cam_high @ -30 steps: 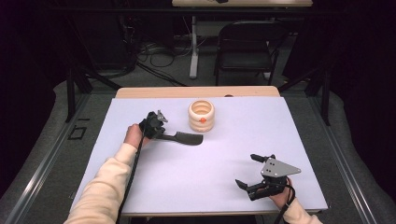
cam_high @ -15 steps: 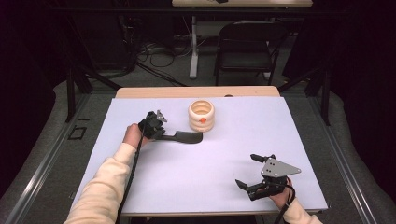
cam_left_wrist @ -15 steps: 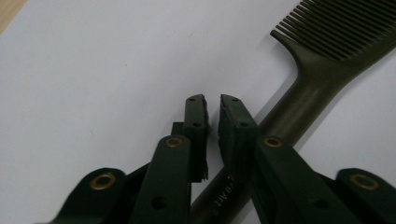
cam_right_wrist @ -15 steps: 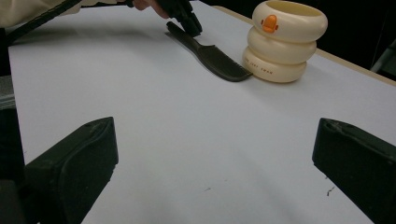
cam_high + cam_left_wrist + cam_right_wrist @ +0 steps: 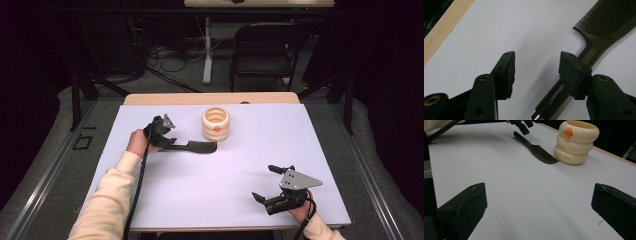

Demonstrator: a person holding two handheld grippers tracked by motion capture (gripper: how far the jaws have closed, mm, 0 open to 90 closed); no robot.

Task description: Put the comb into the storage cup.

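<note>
Left hand-held gripper point(image 5: 168, 131) sits toward the back left of the desk point(image 5: 220, 190), gripped by a hand in a cream sleeve point(image 5: 107, 195). In the left gripper view its two black jaws stand moderately apart with nothing clamped between them; the handle of a dark comb point(image 5: 589, 47) passes just under the right-hand jaw, and whether it touches the jaw cannot be told. The comb point(image 5: 192, 147) lies flat on the desk, its toothed end reaching almost to a cream cup point(image 5: 215, 123) shaped like three stacked rings, with a small orange mark on its upper ring. In the right gripper view the comb's tip looks to meet the cup's base.

Right hand-held gripper point(image 5: 268, 184) rests near the front right corner of the desk, well apart from the comb and cup. Its jaws are spread wide and hold nothing.

A smooth, pale lavender-white sheet covers the desk, and a strip of light wood shows along the far edge. Grey floor surrounds it. Behind, the room is dark, with a black chair point(image 5: 267, 47), a white post and loose cables on the floor.
</note>
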